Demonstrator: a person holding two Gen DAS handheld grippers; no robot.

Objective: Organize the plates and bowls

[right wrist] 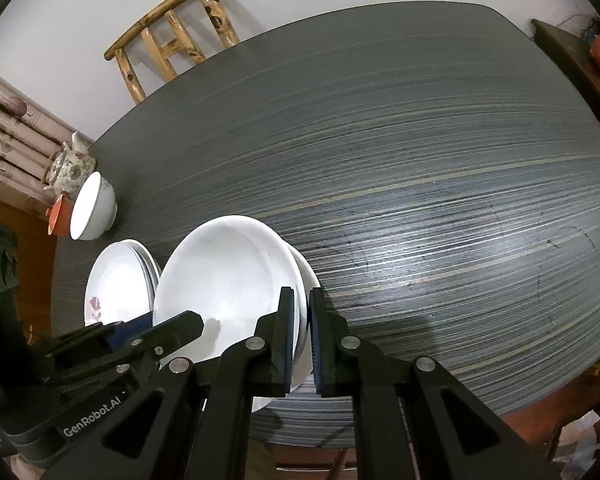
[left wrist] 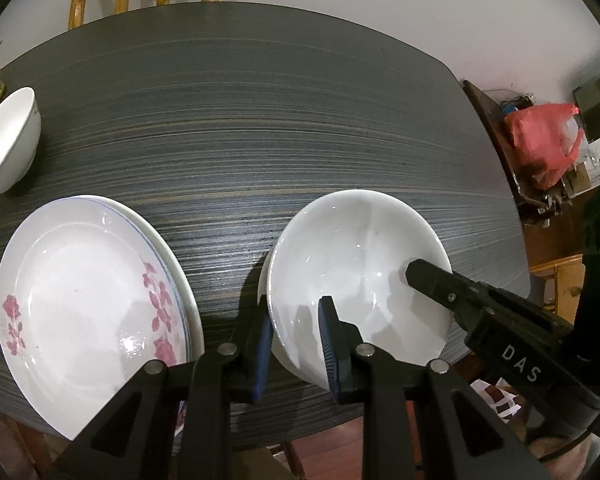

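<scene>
Blue-padded fingers (left wrist: 327, 344) of the left gripper (left wrist: 296, 344) straddle the near-left rim of the white bowl (left wrist: 356, 264), one finger outside the wall and one inside; a gap shows at the inner pad, so the hold appears loose or not yet closed. Across the bowl, the right gripper (right wrist: 300, 340) has its fingers narrow, pinching the right rim, which in the right wrist view looks doubled, as if a second bowl sits nested beneath. The bowl rests on the dark striped bench (left wrist: 260, 120), near its front edge. To its left lies a plate stack (left wrist: 88, 300), the top plate printed with pink flowers. A second white bowl (left wrist: 8, 140) stands far left, well apart, with a floral teapot (right wrist: 70, 168) beyond it.

Handling judgement: the bowl is glazed ceramic, rigid, moderately heavy, brittle and slick under rubber pads. The rim is the only graspable feature; a pinch across the wall, one finger inside, is appropriate. With opposing rim holds, both sides should rise level. Nested pieces may separate or chatter, so contact against the plates is to be avoided.
</scene>
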